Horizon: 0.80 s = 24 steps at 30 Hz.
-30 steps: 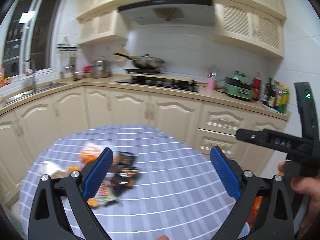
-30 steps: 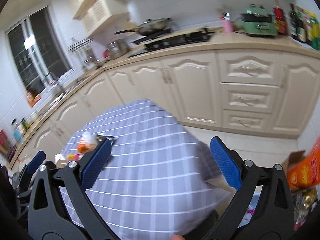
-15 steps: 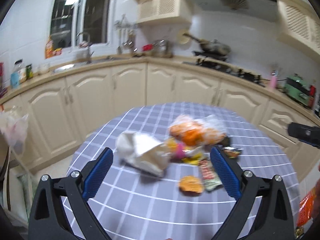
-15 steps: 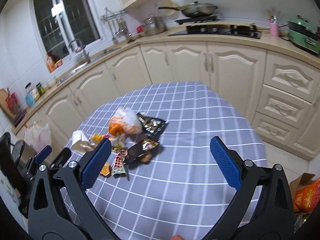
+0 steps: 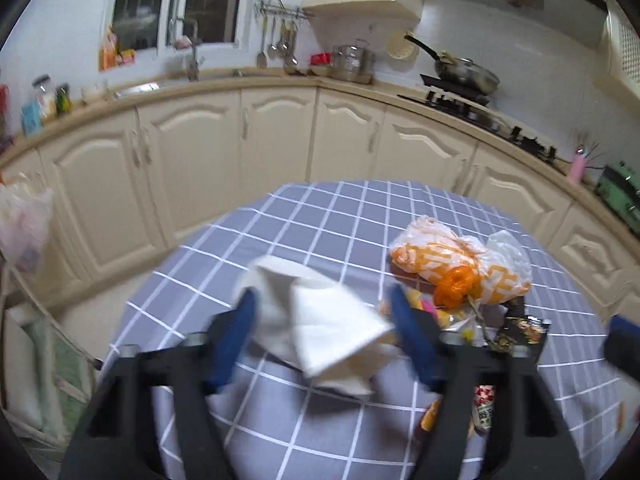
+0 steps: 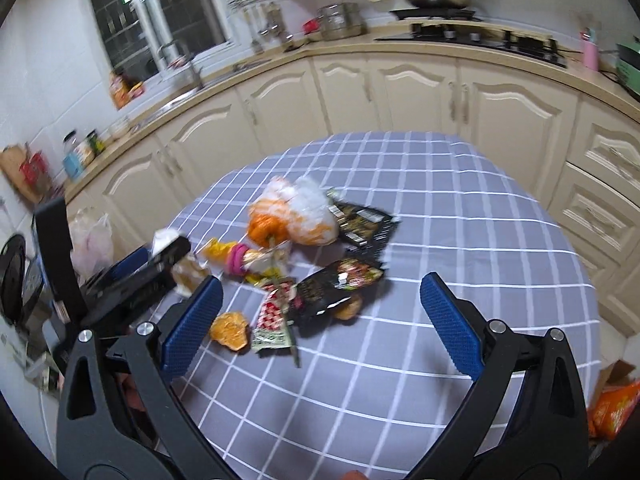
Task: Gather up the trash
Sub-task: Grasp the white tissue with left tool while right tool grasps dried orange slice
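On the left wrist view, left gripper [image 5: 320,332] is blurred, blue fingers spread, straddling a crumpled white paper wad [image 5: 320,324] on the grey checked tablecloth [image 5: 320,228]; can't tell if the pads touch it. Just right of the wad: orange-and-white plastic bag [image 5: 460,264], with a dark snack wrapper [image 5: 524,332] near the right finger. Cream cabinets [image 5: 200,168] behind. Right wrist view: right gripper [image 6: 320,320] spread wide, holding nothing, above the table's near side. Trash pile sits centre-left on the cloth: same plastic bag [image 6: 296,216], two black wrappers [image 6: 340,284], a red-and-white packet [image 6: 274,316], an orange peel piece [image 6: 230,330]. Left gripper [image 6: 136,276] comes in from the left edge, beside the pile.
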{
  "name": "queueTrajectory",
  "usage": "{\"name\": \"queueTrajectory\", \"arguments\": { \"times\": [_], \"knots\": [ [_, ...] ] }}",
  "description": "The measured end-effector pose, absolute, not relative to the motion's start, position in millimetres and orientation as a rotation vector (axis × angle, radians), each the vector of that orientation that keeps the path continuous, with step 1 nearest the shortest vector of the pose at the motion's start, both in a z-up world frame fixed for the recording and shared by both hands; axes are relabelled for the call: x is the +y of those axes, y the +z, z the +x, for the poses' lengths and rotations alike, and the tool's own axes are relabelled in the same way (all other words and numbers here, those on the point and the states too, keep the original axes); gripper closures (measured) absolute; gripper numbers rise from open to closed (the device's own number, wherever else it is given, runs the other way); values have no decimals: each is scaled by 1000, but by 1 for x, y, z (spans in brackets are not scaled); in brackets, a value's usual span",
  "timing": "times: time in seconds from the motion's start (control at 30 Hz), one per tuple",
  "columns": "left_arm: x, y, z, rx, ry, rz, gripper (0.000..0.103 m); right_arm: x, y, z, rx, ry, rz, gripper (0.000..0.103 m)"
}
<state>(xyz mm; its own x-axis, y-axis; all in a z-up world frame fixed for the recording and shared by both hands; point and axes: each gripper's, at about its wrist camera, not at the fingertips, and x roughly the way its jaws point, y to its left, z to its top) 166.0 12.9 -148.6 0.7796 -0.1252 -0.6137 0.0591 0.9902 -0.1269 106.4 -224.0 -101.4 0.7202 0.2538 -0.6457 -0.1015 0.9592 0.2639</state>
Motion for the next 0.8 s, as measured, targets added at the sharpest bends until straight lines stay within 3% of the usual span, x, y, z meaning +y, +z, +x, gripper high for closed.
{"name": "queueTrajectory", "arguments": {
  "times": [0.03,0.33,0.43,0.6,0.7,0.73,0.8],
  "knots": [
    [14,-150,167,673,-107,-98,60,-218,-104,108,750,218,207,6],
    [34,-152,147,682,-214,-86,65,-156,-131,118,812,402,61,9],
    [44,-151,138,678,-221,-76,65,-140,-139,124,827,447,14,21],
    [52,-154,129,691,-231,-69,61,-122,-155,130,853,459,-88,31],
    [54,-155,132,699,-231,-90,61,-119,-158,128,858,431,-126,49],
    [53,-156,133,704,-232,-91,61,-118,-159,127,860,436,-134,61],
    [50,-156,132,704,-236,-79,63,-119,-162,125,873,445,-132,66]
  ]
}}
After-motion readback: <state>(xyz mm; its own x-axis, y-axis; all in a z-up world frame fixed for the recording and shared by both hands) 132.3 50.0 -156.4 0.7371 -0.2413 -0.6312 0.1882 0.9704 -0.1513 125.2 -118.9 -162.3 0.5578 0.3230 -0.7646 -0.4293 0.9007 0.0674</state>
